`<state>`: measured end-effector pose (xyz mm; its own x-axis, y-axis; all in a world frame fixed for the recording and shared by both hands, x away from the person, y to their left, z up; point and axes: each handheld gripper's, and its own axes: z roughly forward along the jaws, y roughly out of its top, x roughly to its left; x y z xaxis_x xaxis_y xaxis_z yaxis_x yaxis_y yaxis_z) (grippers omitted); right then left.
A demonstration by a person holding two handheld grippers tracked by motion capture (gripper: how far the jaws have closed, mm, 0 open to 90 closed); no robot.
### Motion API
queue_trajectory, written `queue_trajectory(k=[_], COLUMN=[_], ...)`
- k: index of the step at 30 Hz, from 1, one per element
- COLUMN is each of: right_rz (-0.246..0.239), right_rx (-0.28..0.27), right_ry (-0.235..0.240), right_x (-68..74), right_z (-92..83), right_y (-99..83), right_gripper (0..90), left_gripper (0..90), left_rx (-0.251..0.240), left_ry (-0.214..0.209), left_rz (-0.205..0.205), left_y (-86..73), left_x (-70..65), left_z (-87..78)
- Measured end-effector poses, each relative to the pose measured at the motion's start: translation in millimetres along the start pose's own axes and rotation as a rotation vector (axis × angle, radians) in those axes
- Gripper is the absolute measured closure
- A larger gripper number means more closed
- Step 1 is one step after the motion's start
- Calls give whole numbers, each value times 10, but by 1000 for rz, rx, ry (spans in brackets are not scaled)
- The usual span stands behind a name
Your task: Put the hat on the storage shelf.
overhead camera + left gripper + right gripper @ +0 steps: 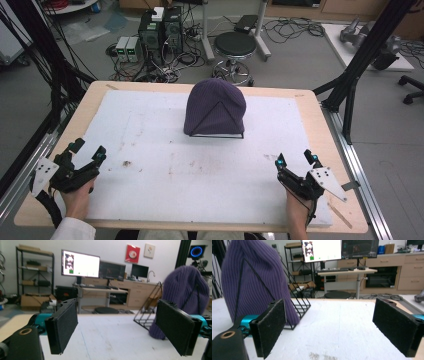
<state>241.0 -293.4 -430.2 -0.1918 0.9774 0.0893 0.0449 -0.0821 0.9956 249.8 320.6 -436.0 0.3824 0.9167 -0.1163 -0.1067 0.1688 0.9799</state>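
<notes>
High view first, from the near edge outward: the person's two hands hold the grippers low at the front of the table (310, 102), the left gripper (86, 152) at the near left corner and the right gripper (296, 159) at the near right, both resting on or just over the white mat (150, 145) that covers most of the tabletop. Each has its jaws spread wide with nothing between them, and the left gripper view and right gripper view agree, with only bare mat showing in the gap between the black pads. Some brownish stains (126, 163) mark the mat between the two grippers. Farther off, near the middle of the table toward its far edge, a purple knit beanie (215, 106) is draped over a black wire stand (218, 134), well apart from both grippers; the right gripper view shows the same beanie (254, 282) up close at its left, with the stand's wire rungs (298, 307) sticking out beside it. Beyond the table are a stool, computers and cables on the floor. I judge that the work is at its start, a reach not yet made: both grippers sit released and aimed roughly toward the hat. The next move likely calls for carrying one or both forward to the beanie and closing on the knit fabric alone, not on the wire beneath, so the stand does not drag or tip.
</notes>
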Motion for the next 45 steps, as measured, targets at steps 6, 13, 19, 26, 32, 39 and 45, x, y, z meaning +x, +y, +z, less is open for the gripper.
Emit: queue_trajectory(k=[6, 13, 19, 26, 32, 39, 45], right_rz=[32, 13, 3, 3, 8, 13, 15], right_rx=[12, 3, -9, -18, -14, -3, 1], right_ry=[-26, -23, -39, -43, -34, -30, -25], right_x=[-16, 4, 9, 3, 5, -1, 7], right_z=[-53, -70, -68, -81, -77, -69, -70], right_y=[-80, -82, -81, -78, -81, -85, -85], right_gripper=[108, 108, 108, 108, 108, 108, 108], left_gripper=[186, 185, 185, 186, 186, 186, 186], left_rx=[41, 48, 53, 54, 51, 55, 53], left_ry=[-3, 26, 19, 19, 25, 19, 18], left_rz=[-2, -42, -71, -77, -88, -102, -99], left_y=[-34, -35, -51, -45, -44, -49, -48], left_x=[-57, 6, 28, 23, 35, 45, 38], left_z=[3, -33, -18, -25, -27, -22, -21])
